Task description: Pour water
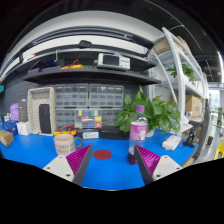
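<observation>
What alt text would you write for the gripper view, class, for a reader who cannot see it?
An open gripper hovers over a blue table, its fingers empty. Beyond its right finger stands a water bottle; beyond its left, a cup. A red disc lies between them.

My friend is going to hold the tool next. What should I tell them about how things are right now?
Tool: open, holding nothing, above the blue table.
Bottle: upright on the table, just ahead of the right finger, beside the green plant. Not gripped.
Cup: upright on the table, ahead of the left finger, apart from the bottle.
A red disc lies on the table between the fingers.
Done: nothing that shows; whether the cup holds water cannot be seen.
Left: likely grip the bottle, carry it to the cup, tip it to pour, and set it back down.
</observation>
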The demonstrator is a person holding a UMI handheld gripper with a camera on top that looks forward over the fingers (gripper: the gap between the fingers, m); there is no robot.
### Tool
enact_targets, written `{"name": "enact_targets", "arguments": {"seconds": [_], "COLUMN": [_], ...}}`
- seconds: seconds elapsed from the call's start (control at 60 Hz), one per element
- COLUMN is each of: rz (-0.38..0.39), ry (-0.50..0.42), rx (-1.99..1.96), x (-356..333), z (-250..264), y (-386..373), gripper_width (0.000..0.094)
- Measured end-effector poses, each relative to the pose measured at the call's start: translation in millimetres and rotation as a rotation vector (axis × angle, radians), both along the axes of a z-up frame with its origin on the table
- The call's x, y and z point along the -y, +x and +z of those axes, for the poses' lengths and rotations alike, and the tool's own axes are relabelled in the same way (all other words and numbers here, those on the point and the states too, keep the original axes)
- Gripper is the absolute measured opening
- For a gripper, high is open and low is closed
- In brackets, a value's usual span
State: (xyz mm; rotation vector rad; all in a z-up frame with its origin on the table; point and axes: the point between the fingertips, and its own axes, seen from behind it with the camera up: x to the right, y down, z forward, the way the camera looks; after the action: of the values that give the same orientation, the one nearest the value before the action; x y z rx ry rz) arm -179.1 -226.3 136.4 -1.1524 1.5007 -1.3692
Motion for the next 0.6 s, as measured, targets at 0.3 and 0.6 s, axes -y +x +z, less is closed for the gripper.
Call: {"name": "enact_targets", "arguments": {"seconds": [0.3,0.6], "rz": [0.006,0.068], "ry": [-0.034,-0.038], "rx": [0.028,0.009], "x": [98,125], "z": [-9,-18], "y": [67,124], "gripper_width": [0.0853,0.0655]}}
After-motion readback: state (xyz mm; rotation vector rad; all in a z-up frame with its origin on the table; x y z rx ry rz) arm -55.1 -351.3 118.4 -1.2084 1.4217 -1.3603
